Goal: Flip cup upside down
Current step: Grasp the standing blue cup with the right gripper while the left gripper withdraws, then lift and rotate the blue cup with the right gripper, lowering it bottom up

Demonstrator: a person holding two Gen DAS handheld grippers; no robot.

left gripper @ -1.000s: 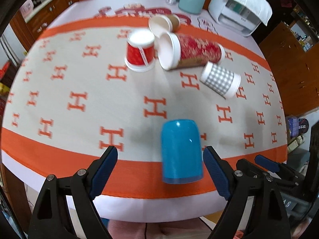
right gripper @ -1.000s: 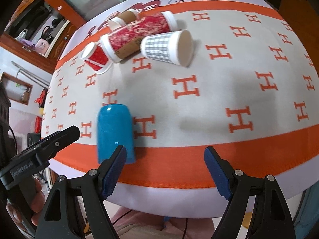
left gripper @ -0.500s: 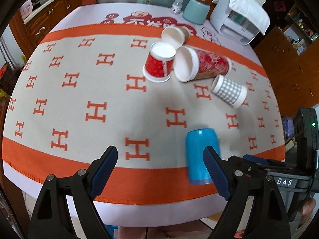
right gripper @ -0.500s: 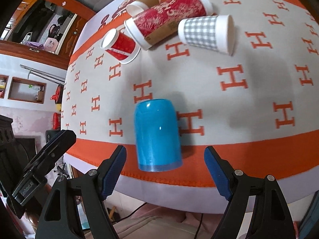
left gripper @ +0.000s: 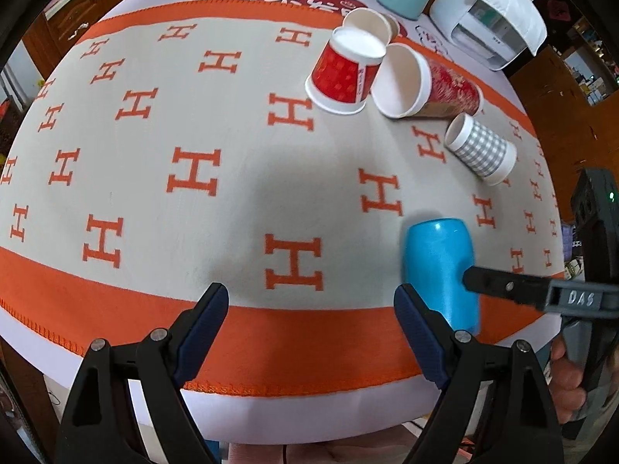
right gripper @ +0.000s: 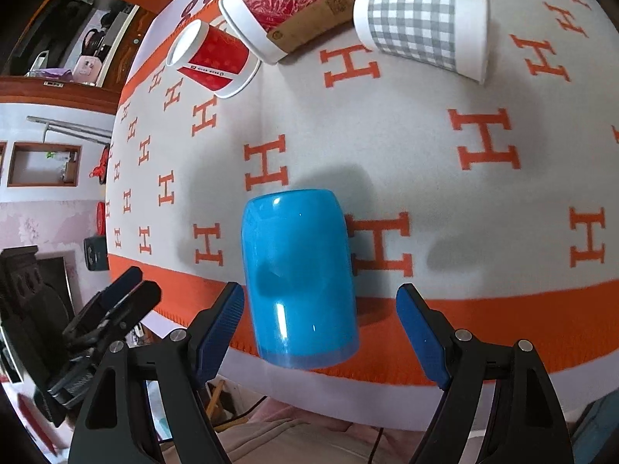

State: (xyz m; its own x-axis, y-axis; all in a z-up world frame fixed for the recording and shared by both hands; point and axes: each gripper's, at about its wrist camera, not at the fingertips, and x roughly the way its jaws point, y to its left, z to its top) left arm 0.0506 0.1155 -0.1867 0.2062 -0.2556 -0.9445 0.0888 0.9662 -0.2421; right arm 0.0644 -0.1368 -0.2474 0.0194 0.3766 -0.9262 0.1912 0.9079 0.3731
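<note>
The blue cup [right gripper: 300, 278] is seen lying on its side at the near edge of the surface [right gripper: 445, 178], its open end overhanging the orange border. In the right wrist view it is framed between the spread fingers of the right gripper [right gripper: 320, 321], untouched. Only the left wrist view shows the left gripper [left gripper: 311, 324], fingers apart over bare cloth, and the white appliance [left gripper: 491, 11] at the far edge. Four paper cups [left gripper: 348, 73] are clustered farther back.

On the orange-and-cream H-patterned tablecloth [left gripper: 193, 116], a small red paper cup [left gripper: 344, 73] stands inverted beside a tall red floral paper cup [left gripper: 429, 81] and a grey gingham paper cup [left gripper: 481, 149], both lying sideways.
</note>
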